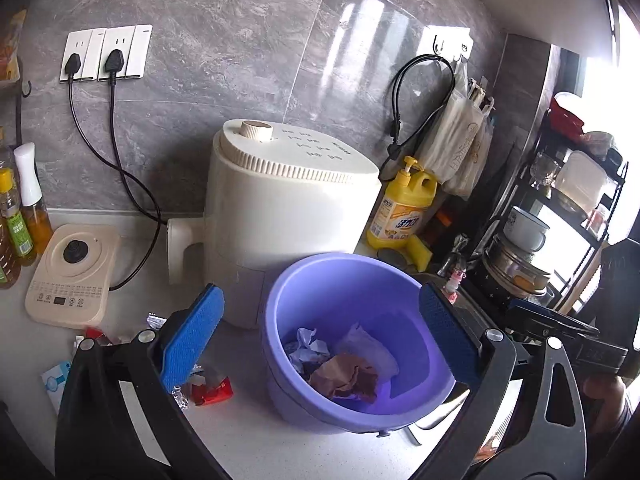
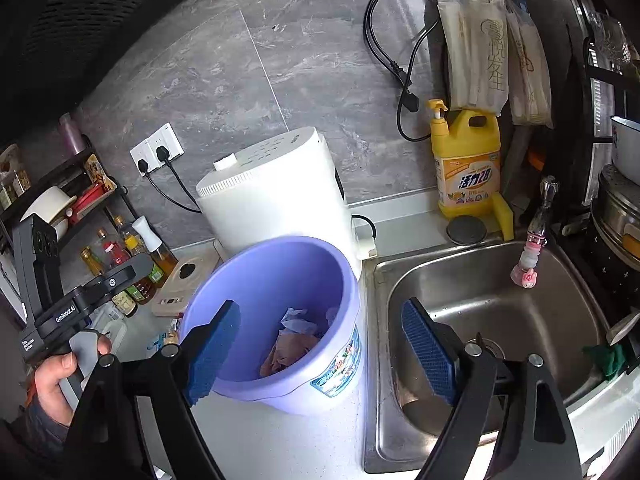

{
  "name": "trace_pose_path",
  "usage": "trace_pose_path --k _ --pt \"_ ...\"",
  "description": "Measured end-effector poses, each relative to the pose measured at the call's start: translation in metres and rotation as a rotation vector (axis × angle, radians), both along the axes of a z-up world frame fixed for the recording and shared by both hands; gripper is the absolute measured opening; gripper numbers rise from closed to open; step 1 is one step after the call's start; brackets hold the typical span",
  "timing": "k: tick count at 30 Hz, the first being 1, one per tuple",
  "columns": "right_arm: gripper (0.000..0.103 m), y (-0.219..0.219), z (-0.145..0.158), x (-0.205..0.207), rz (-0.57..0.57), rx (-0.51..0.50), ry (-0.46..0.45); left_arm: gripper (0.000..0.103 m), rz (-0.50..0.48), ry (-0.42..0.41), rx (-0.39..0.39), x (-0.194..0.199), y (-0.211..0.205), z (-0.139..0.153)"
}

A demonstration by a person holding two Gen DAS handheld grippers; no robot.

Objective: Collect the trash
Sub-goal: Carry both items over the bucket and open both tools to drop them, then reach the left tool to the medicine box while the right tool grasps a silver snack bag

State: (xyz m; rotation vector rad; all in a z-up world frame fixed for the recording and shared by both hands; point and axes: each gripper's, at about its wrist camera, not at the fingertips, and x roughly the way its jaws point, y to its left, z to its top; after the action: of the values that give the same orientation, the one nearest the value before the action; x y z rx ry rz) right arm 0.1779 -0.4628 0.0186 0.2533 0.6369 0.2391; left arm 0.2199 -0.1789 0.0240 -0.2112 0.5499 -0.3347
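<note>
Nearest us, the left gripper (image 1: 320, 336) hung spread and empty, its pads straddling the purple bin (image 1: 356, 344). At its 8 o'clock lay the loose wrappers (image 1: 210, 392) on the counter (image 1: 248, 440), long axis running roughly 9-to-3, just beside the left pad; we judged this arm nearer. Rightward, the right gripper (image 2: 320, 352) was likewise spread and empty, between bin and sink (image 2: 500, 320).
</note>
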Motion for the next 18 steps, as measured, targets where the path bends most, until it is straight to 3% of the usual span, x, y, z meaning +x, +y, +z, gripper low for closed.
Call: trace_pose_path --k 7,18 --pt "0.096 0.030 0.006 0.006 0.041 -0.002 -0.031 0.097 0.115 0.003 0.019 -0.015 0.042 -0.001" --pt "0.096 0.109 0.009 0.020 0.199 -0.036 -0.048 0.097 0.289 0.051 0.015 -0.046 0.113 -0.015"
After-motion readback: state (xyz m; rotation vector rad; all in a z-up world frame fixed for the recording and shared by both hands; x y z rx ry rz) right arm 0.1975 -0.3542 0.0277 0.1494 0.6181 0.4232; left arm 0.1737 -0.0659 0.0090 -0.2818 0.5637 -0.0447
